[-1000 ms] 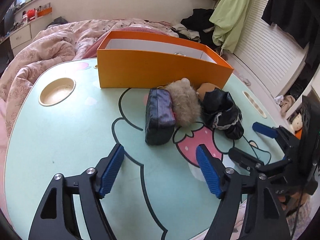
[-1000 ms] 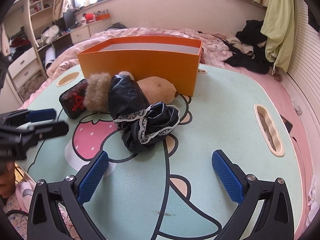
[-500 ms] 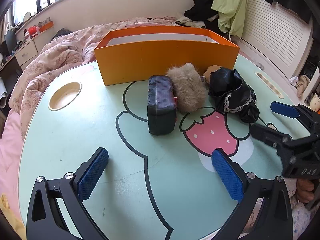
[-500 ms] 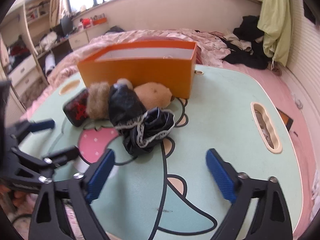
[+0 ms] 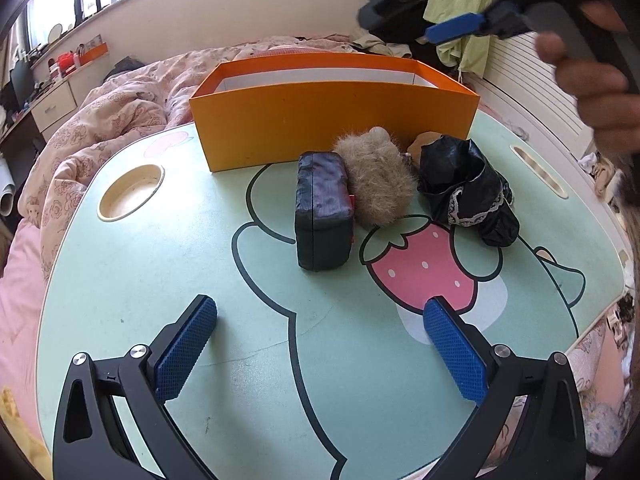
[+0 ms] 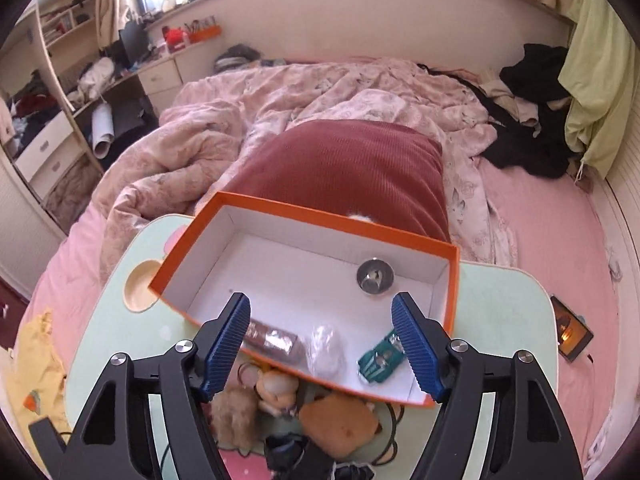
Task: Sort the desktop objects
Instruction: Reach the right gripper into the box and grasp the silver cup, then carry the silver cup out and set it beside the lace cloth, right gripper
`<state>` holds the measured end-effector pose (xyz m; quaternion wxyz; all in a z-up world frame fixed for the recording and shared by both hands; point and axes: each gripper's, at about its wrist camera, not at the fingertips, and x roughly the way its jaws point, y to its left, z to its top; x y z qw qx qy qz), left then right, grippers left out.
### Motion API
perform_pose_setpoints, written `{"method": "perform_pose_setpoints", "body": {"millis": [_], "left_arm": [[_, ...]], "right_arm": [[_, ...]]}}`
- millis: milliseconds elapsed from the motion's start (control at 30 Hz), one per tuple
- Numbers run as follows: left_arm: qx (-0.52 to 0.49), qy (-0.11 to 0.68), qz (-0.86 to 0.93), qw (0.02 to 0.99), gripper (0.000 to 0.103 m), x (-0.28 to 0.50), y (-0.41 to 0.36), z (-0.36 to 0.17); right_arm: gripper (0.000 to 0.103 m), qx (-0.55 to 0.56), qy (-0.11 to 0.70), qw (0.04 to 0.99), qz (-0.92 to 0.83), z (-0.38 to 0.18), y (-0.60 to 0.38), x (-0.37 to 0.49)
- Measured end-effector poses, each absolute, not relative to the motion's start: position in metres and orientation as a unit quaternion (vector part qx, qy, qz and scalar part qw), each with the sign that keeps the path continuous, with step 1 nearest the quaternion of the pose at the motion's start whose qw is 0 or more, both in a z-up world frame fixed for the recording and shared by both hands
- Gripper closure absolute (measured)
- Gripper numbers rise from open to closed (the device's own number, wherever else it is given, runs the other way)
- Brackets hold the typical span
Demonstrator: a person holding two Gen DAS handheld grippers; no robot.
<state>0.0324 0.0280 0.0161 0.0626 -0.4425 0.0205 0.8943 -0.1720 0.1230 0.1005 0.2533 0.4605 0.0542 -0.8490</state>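
An orange box [image 5: 332, 120] stands at the far side of the green cartoon table [image 5: 160, 264]. In front of it lie a dark pouch [image 5: 323, 210], a furry plush [image 5: 378, 178], a brown plush [image 5: 426, 142] and a black lace-trimmed bag [image 5: 470, 184]. My left gripper [image 5: 320, 344] is open and empty, low over the near table. My right gripper [image 6: 324, 344] is open and empty, held high above the box [image 6: 304, 276]. Inside the box lie a round metal tin [image 6: 375, 276], a green toy car [image 6: 380, 360], a brown wrapped bar [image 6: 272, 340] and a clear packet [image 6: 327, 348].
A round cup recess [image 5: 131, 192] sits at the table's left, a slot [image 5: 538, 170] at its right. A bed with a pink quilt [image 6: 320, 92] and a red pillow [image 6: 348, 168] lies behind the table. A phone [image 6: 570, 334] lies on the bed at right.
My right gripper has risen from low over the table to high above the orange box and now looks down into it. My left gripper has stayed low and open.
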Motion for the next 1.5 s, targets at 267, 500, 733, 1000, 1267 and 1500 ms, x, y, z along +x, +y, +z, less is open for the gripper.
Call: {"method": "perform_pose_setpoints", "body": {"millis": [267, 500, 733, 1000, 1267, 1500], "left_arm": [[-0.442, 0.02, 0.894, 0.063, 0.0, 0.033, 0.028, 0.016], [-0.442, 0.02, 0.895, 0.064, 0.0, 0.033, 0.029, 0.017], [-0.441, 0.018, 0.895, 0.065, 0.0, 0.033, 0.029, 0.017], [-0.441, 0.018, 0.895, 0.065, 0.0, 0.033, 0.028, 0.017], [-0.441, 0.019, 0.895, 0.065, 0.0, 0.033, 0.028, 0.016], [-0.442, 0.019, 0.895, 0.063, 0.0, 0.031, 0.029, 0.015]], "right_arm": [[0.036, 0.556, 0.026, 0.214, -0.803, 0.057, 0.13, -0.252], [0.044, 0.57, 0.073, 0.2, -0.793, 0.037, 0.104, -0.26], [0.074, 0.586, 0.08, 0.205, -0.78, 0.018, 0.096, -0.258], [0.074, 0.511, 0.031, 0.237, -0.826, 0.069, 0.131, -0.218], [0.074, 0.428, 0.035, 0.237, -0.871, 0.076, 0.225, -0.109], [0.074, 0.46, 0.043, 0.233, -0.856, 0.021, 0.235, -0.071]]}}
